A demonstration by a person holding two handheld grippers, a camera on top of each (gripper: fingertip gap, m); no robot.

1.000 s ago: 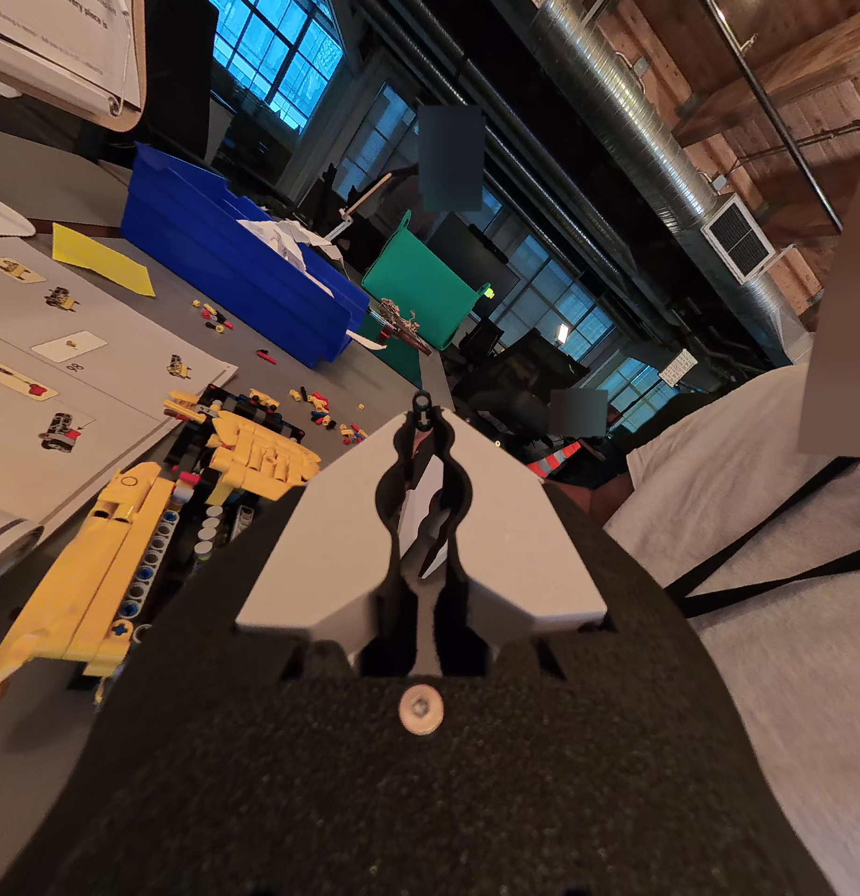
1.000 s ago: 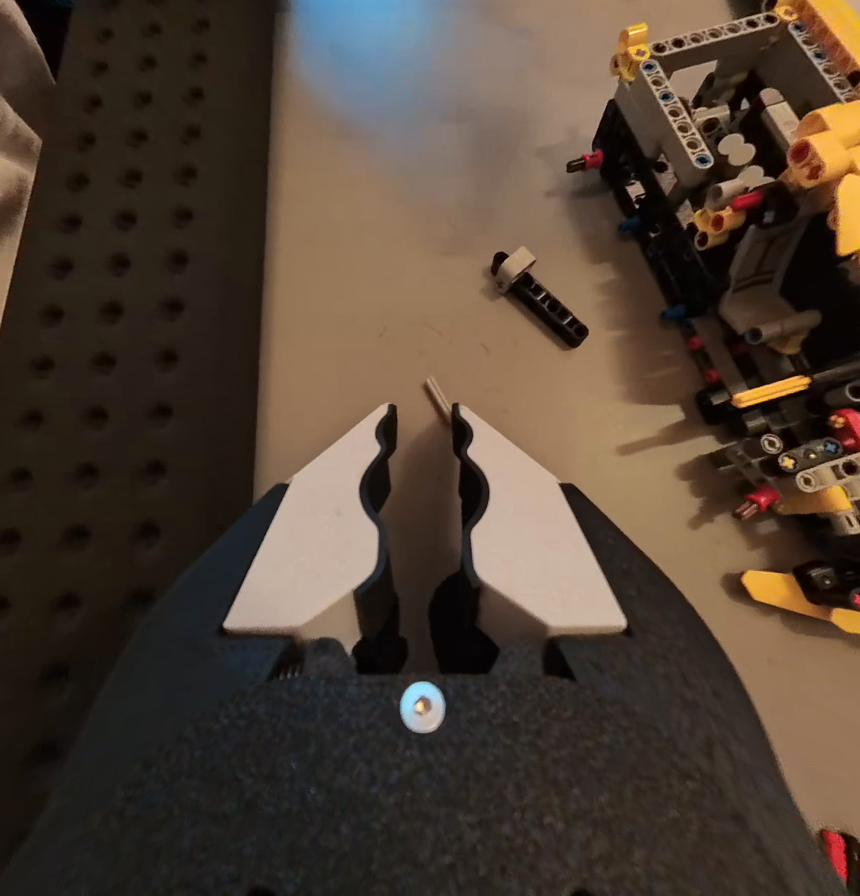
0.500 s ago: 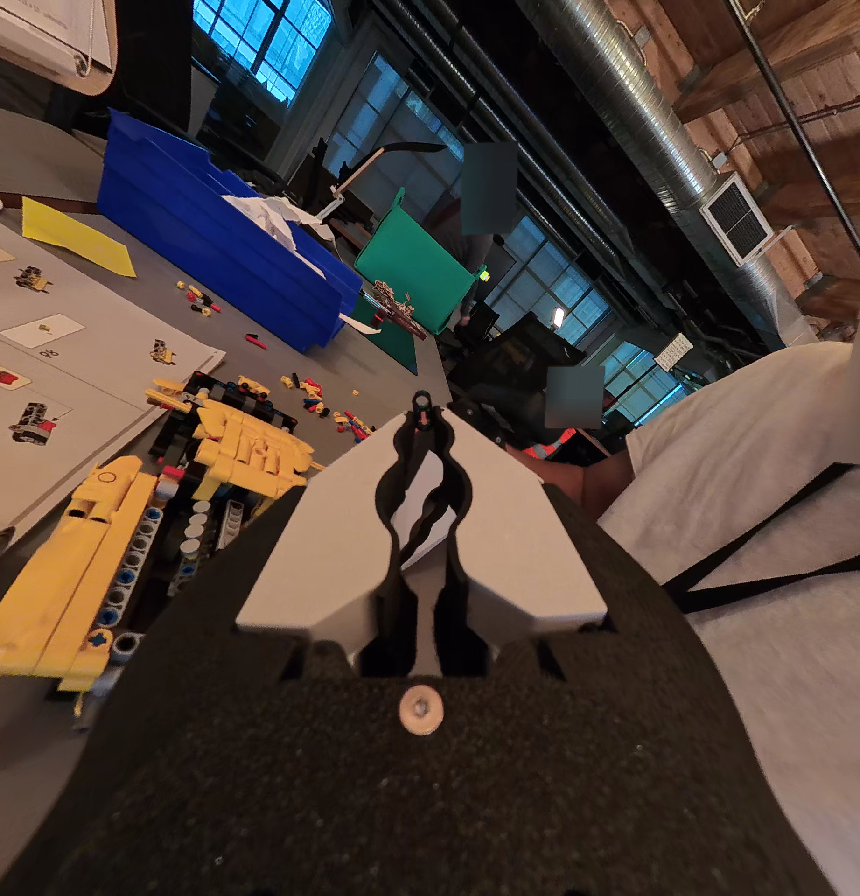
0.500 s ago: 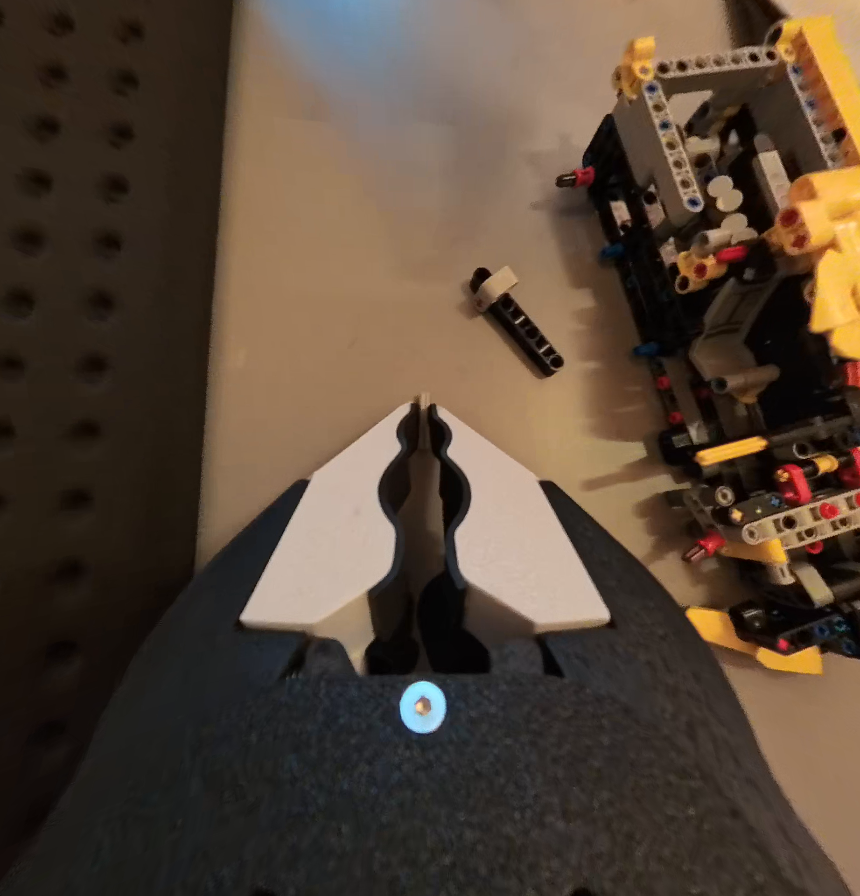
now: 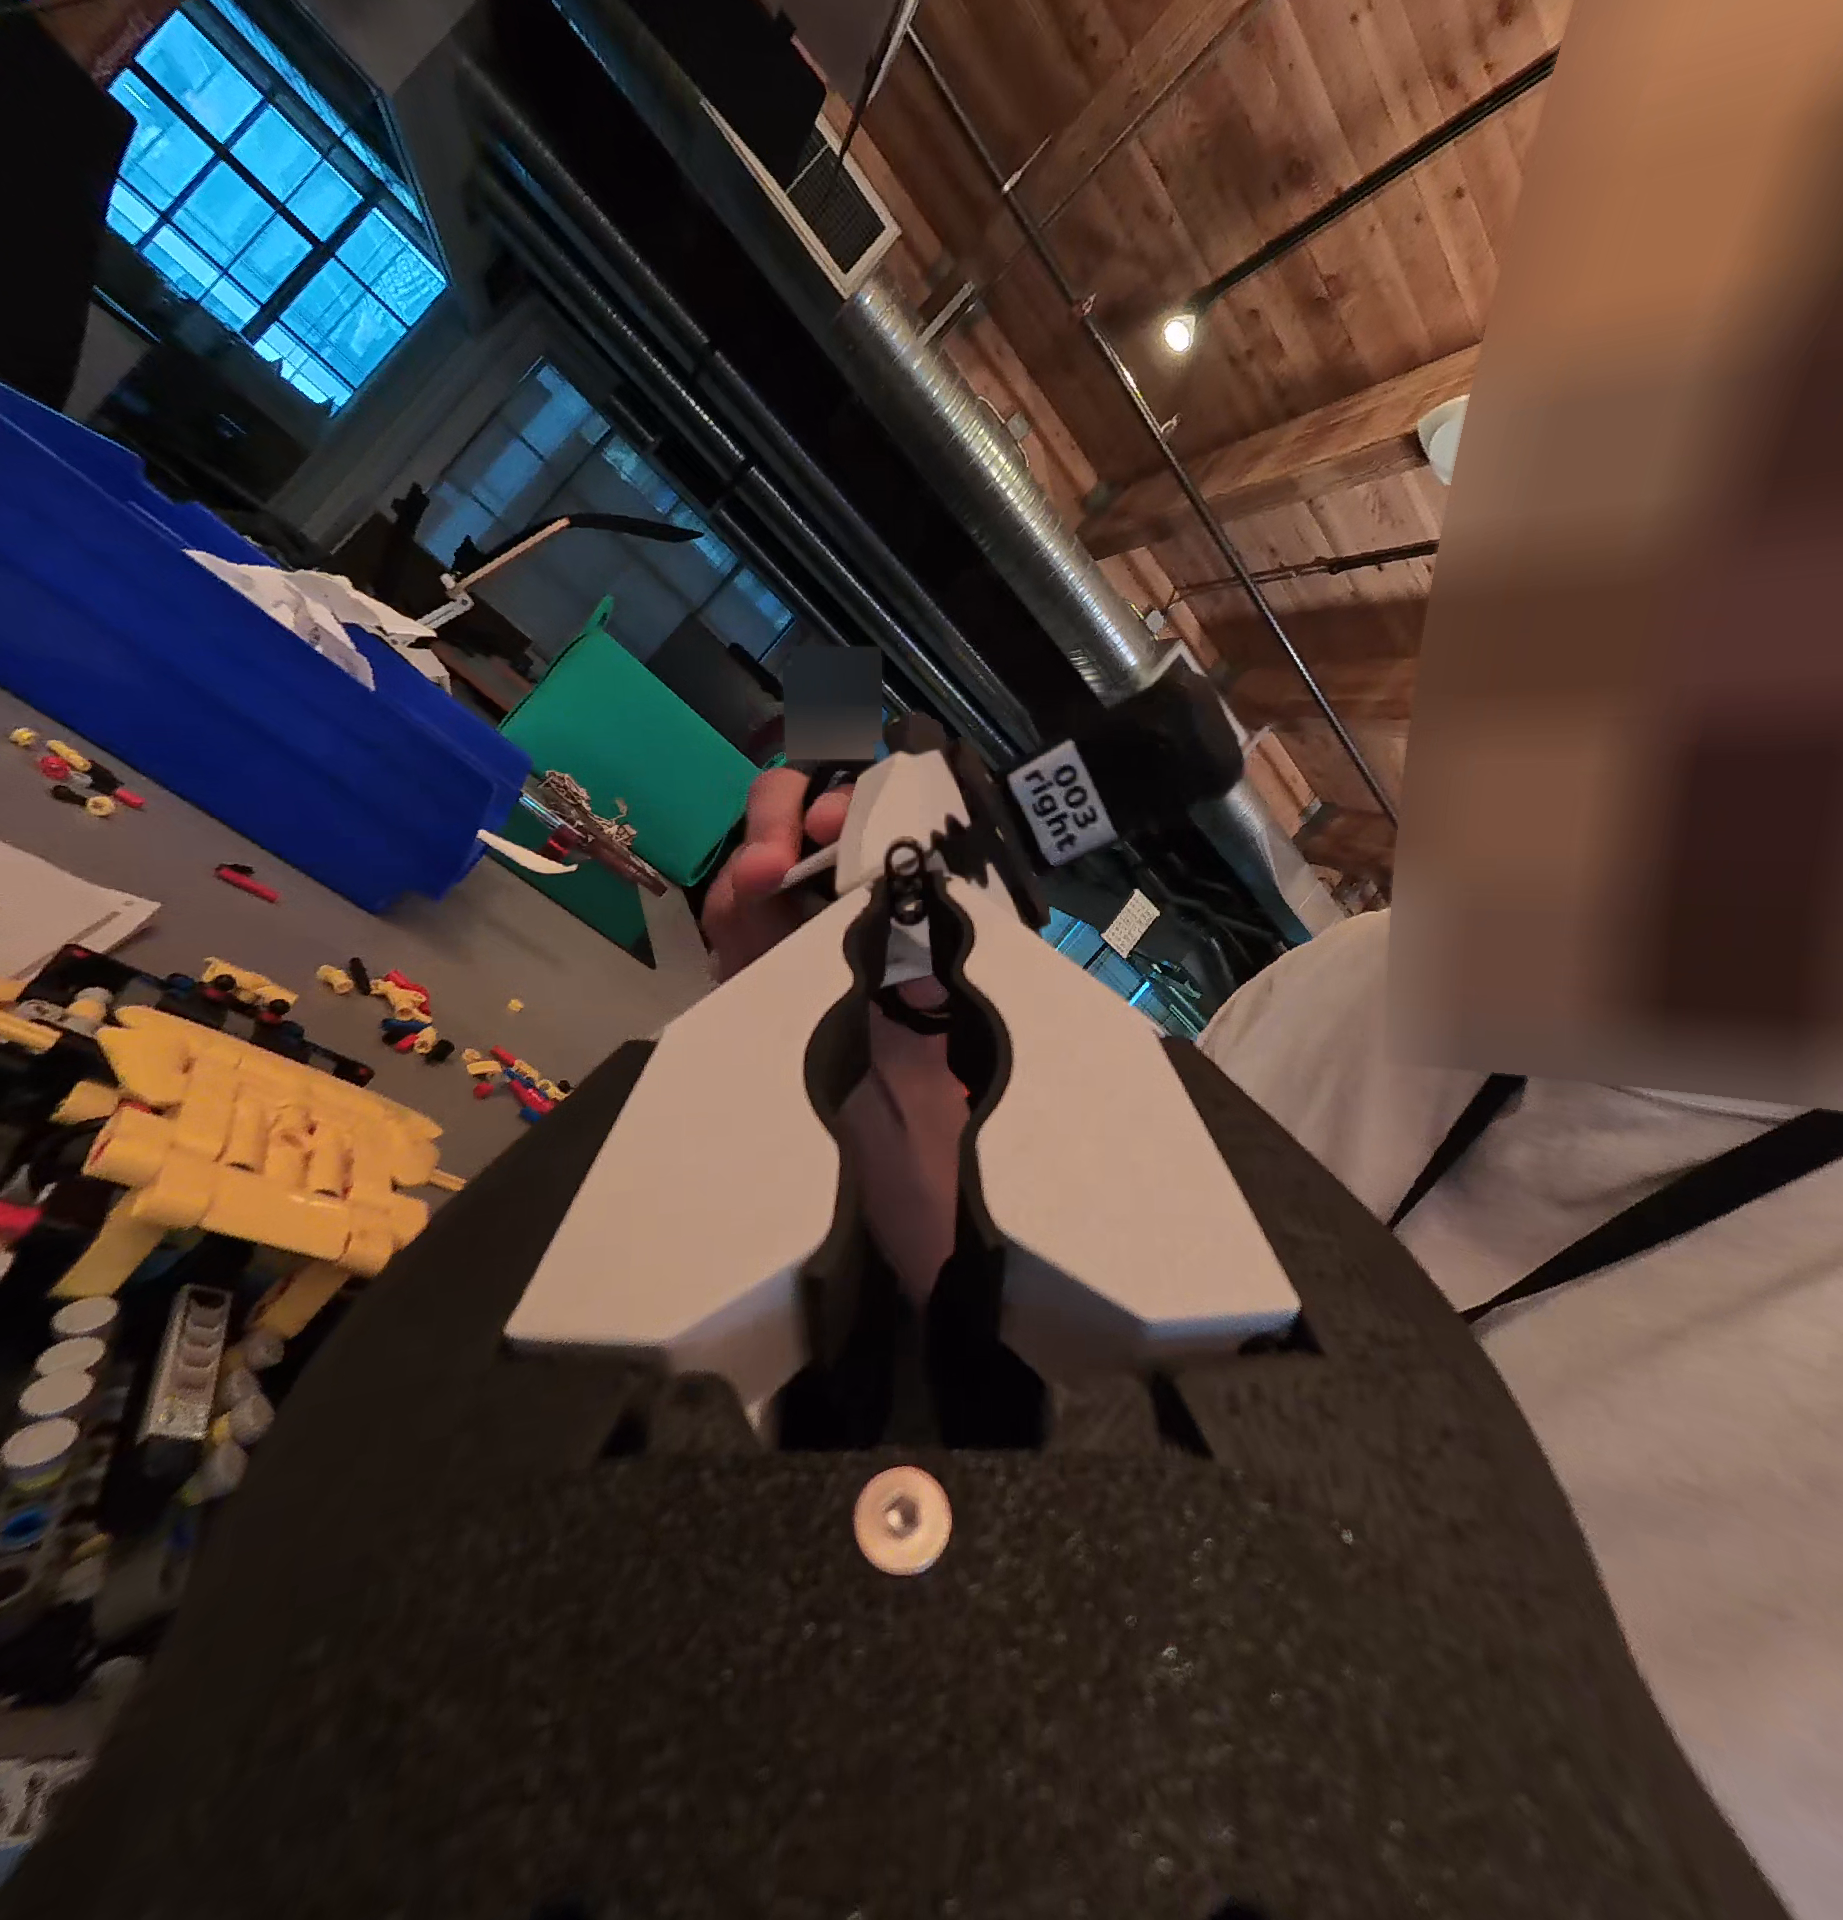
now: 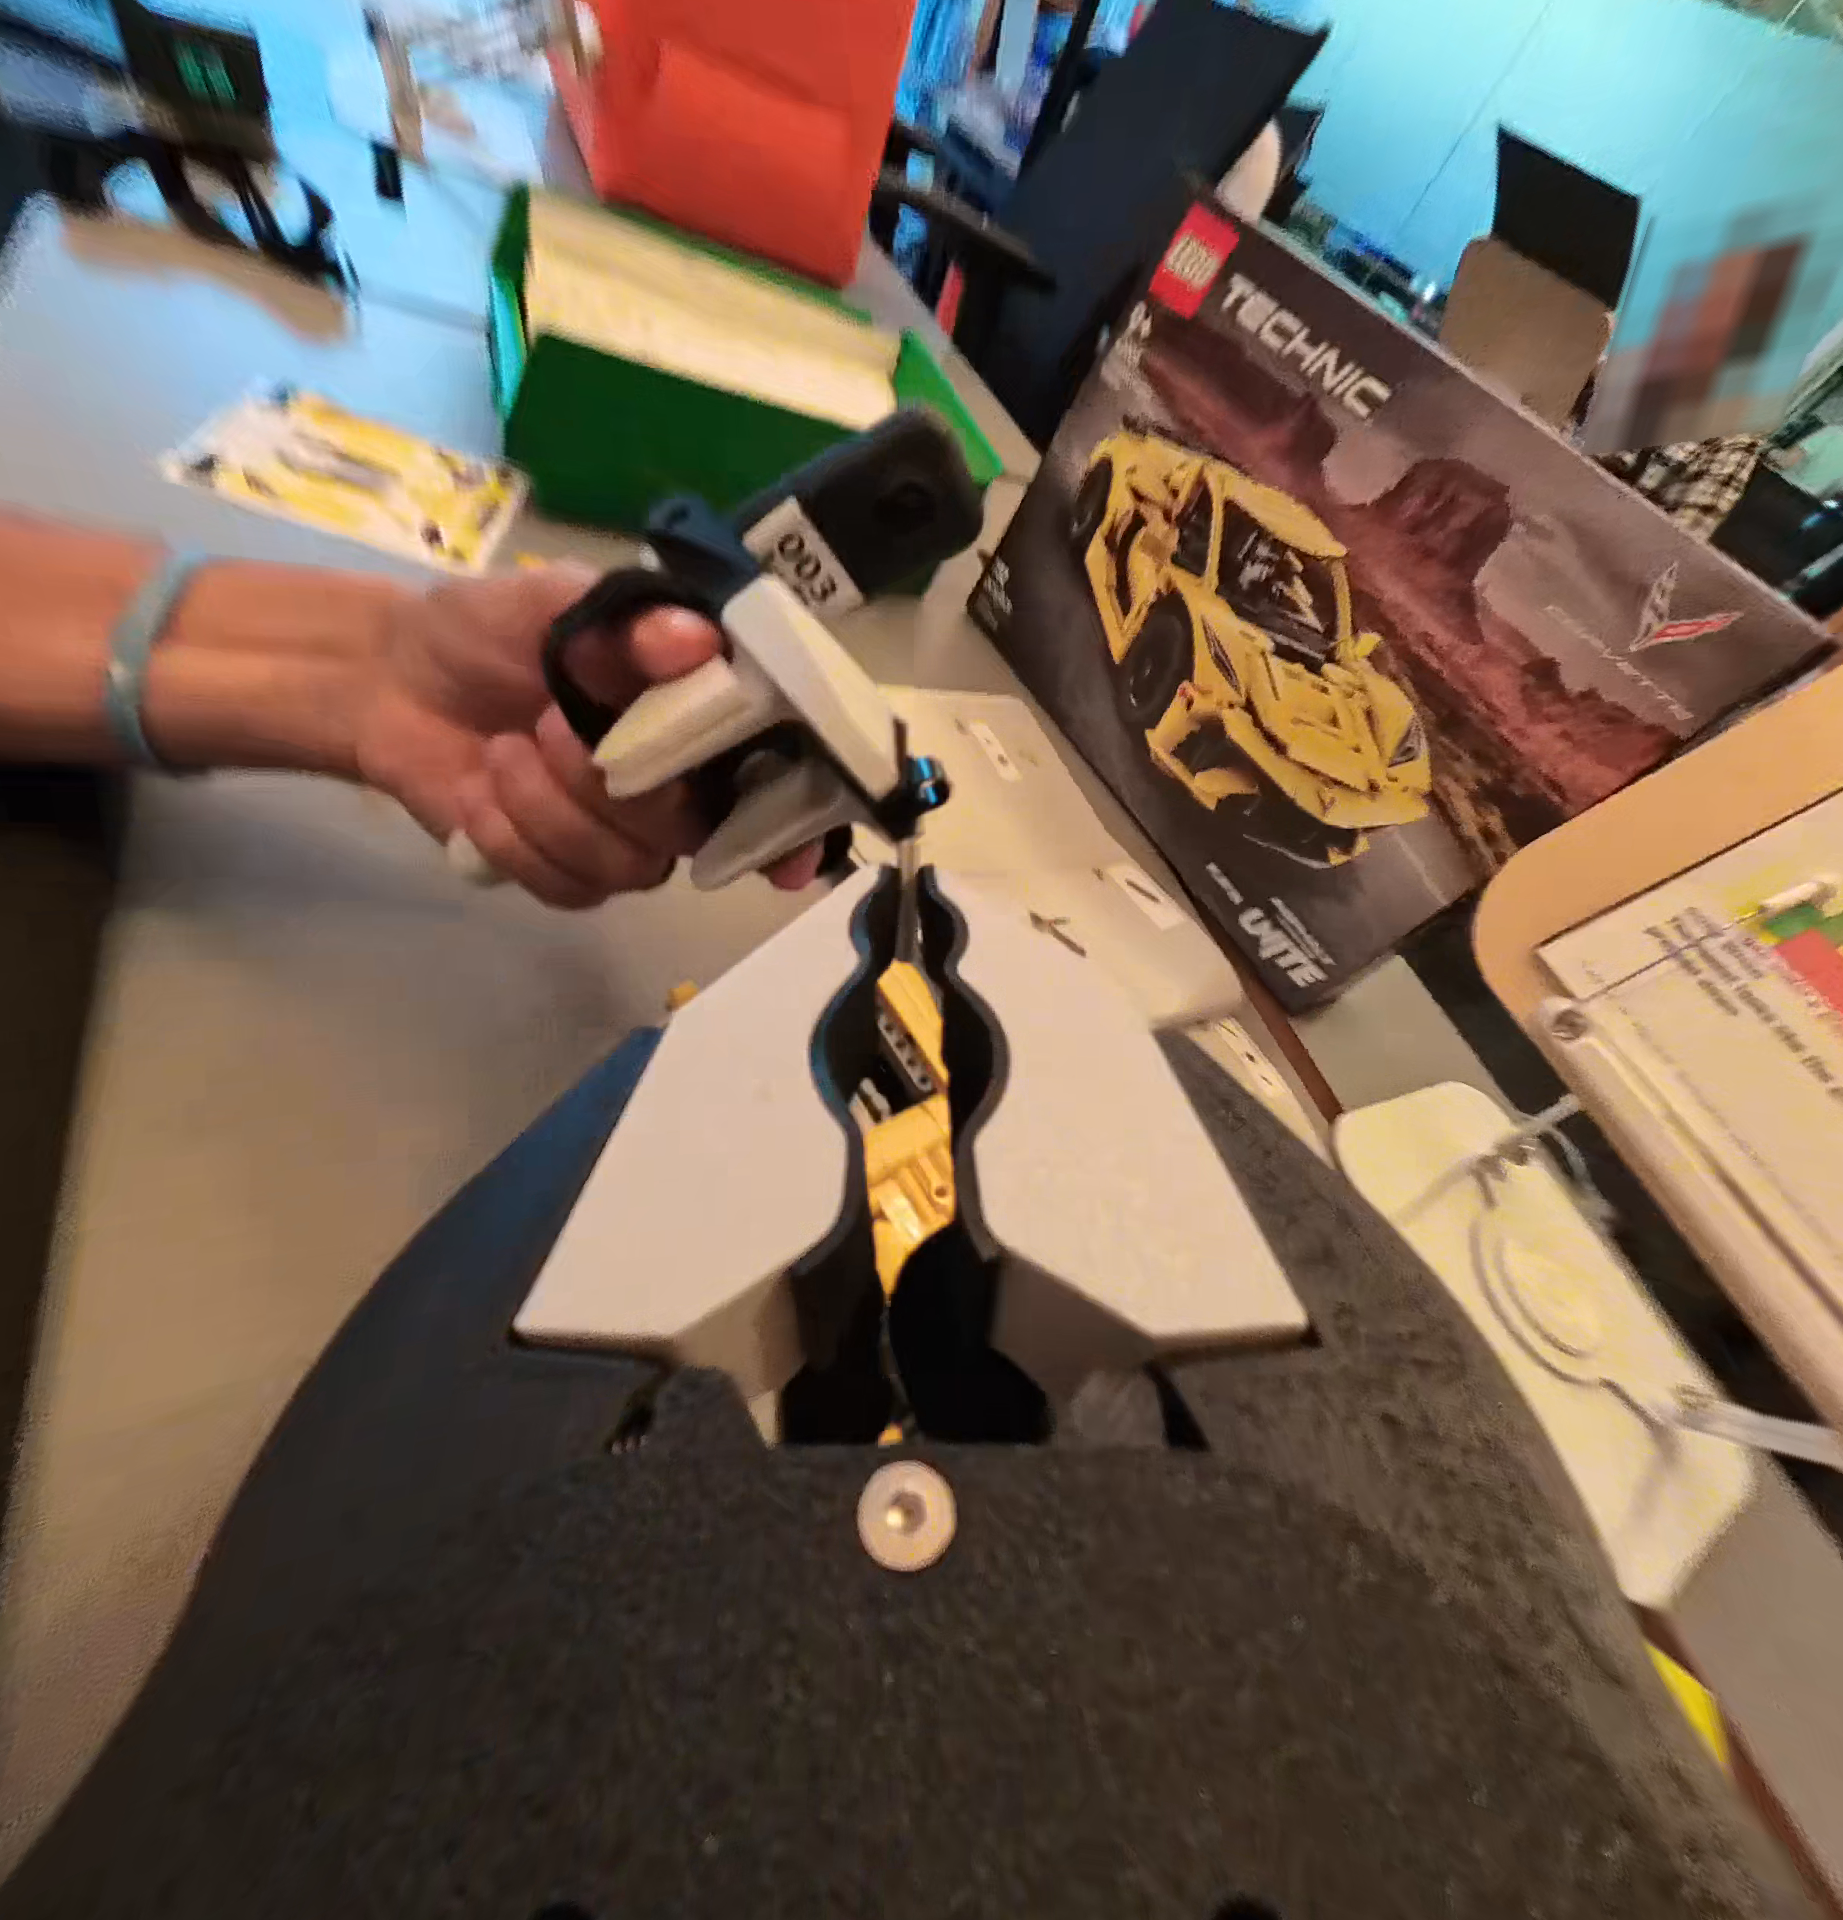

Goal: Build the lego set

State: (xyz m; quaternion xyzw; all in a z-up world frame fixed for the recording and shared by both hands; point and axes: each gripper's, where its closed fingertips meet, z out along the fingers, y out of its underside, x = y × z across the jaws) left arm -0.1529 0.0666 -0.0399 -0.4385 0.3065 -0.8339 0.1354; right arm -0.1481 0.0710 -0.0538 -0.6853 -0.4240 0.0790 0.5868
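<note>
My left gripper [image 5: 904, 902] is shut on a small black connector [image 5: 904, 864] whose ring end sticks out past the tips. My right gripper [image 6: 901, 885] is shut on a thin grey axle pin [image 6: 904, 920]. Both are held in the air, tip to tip. In the right wrist view, a hand holds the left gripper [image 6: 889, 792], and the black connector [image 6: 923, 792] meets the top of the axle. The right gripper [image 5: 932, 826] shows just beyond my left tips. The part-built yellow and black car [image 5: 257, 1143] lies on the table at lower left.
A blue bin [image 5: 169, 665], a green bin [image 5: 626, 748] and loose small pieces [image 5: 408, 1023] lie beyond the car. In the right wrist view there are the set's box [image 6: 1364, 644], a green box [image 6: 688, 416], a booklet [image 6: 345, 478] and a clipboard [image 6: 1727, 997]. A white-shirted torso [image 5: 1675, 1403] is close on the right.
My right gripper closed on the thin axle on the table, then lifted it up to the left gripper's tips. My left gripper tilted upward, still holding the black connector.
</note>
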